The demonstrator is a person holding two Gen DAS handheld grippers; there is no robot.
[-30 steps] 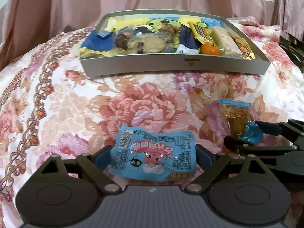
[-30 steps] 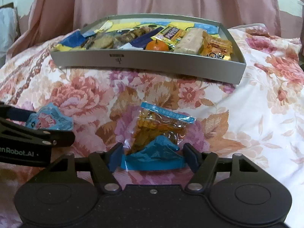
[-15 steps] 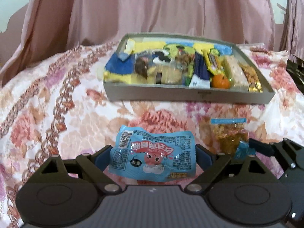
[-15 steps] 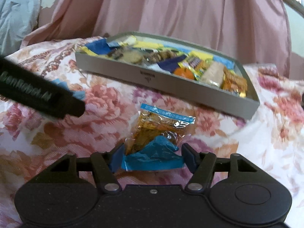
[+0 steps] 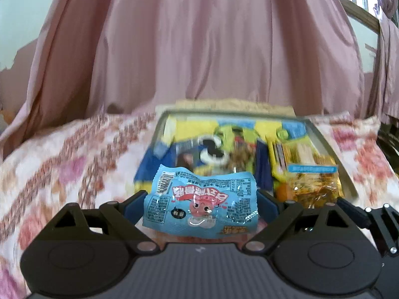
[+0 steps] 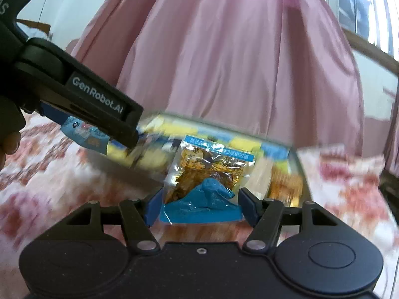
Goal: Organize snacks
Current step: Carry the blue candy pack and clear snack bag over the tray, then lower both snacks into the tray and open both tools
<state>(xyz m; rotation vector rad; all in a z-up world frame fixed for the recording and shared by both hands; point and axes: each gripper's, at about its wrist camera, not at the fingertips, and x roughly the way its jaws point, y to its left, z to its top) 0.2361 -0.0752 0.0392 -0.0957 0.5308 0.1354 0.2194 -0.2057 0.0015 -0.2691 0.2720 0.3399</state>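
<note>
I see a pink curtain [image 5: 199, 49] behind a floral bedcover [image 5: 62, 149], and on the cover lies the grey snack tray [image 5: 346, 174], blurred. In front of the tray, to its left half, my left gripper [image 5: 200, 205] pinches the light blue packet [image 5: 200, 204] between both fingers, lifted off the cover. In front of the tray's right half, my right gripper [image 6: 199, 204] pinches the clear packet of yellow snacks [image 6: 209, 174] by its blue end.
</note>
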